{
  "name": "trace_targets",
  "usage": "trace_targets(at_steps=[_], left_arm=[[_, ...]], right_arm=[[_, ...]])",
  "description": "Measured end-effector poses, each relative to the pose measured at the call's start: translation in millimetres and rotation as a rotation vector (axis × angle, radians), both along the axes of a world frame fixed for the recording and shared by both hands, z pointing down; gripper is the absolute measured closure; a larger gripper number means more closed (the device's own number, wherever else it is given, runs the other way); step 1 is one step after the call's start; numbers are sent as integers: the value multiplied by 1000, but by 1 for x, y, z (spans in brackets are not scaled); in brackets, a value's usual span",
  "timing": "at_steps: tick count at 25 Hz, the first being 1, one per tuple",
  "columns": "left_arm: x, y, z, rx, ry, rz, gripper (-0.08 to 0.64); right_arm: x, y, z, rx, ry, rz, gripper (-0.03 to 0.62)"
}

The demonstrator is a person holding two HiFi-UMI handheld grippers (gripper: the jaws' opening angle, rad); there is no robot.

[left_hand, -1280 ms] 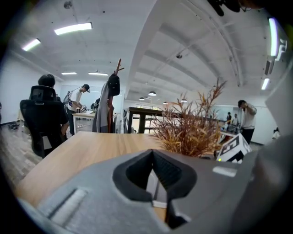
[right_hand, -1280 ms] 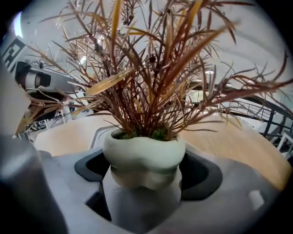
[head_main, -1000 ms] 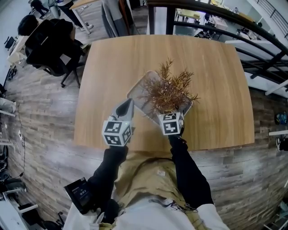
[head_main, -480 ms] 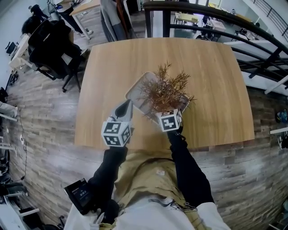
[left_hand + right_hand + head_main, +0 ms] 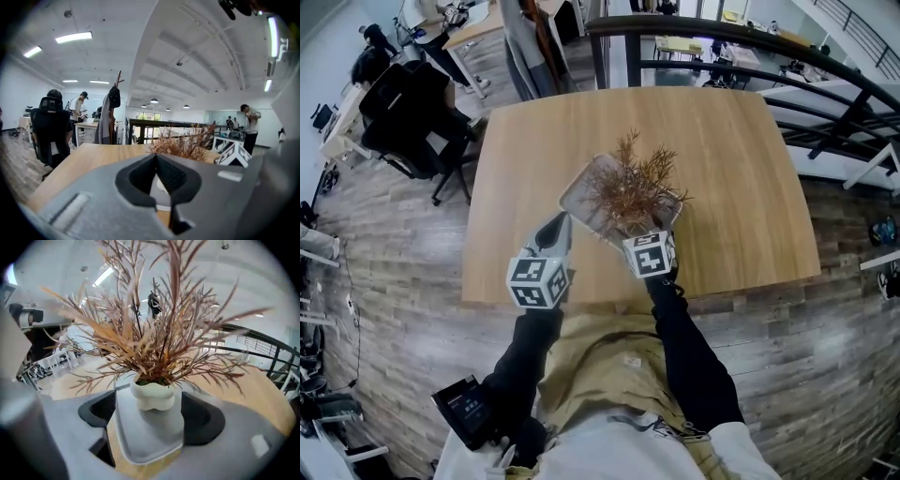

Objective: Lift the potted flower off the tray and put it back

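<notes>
Below me is the wooden table (image 5: 741, 187) in an open office. A grey tray (image 5: 578, 190) lies near my edge, and the potted flower (image 5: 628, 192) stands on it. My right gripper (image 5: 151, 416) has wide jaws closing around the pot without touching it. My left gripper (image 5: 555, 230) hovers beside the tray, jaws together, empty.
</notes>
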State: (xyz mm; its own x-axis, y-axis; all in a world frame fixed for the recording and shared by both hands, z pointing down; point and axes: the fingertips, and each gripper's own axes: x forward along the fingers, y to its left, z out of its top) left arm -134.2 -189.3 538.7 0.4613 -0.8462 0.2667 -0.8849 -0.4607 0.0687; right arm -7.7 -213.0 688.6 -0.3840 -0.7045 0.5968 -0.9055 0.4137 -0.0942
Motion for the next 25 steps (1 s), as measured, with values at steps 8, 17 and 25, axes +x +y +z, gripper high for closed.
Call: trace_targets(at_steps=[8, 17, 25], left_arm=[[3, 31, -79, 9, 2, 26, 558], [43, 30, -151, 43, 37, 60, 558], [53, 20, -191, 95, 84, 60, 558]], right_arm=[[13, 49, -96, 59, -48, 108, 382], [56, 59, -218, 239, -83, 182, 584], [65, 48, -287, 358, -106, 170, 588]])
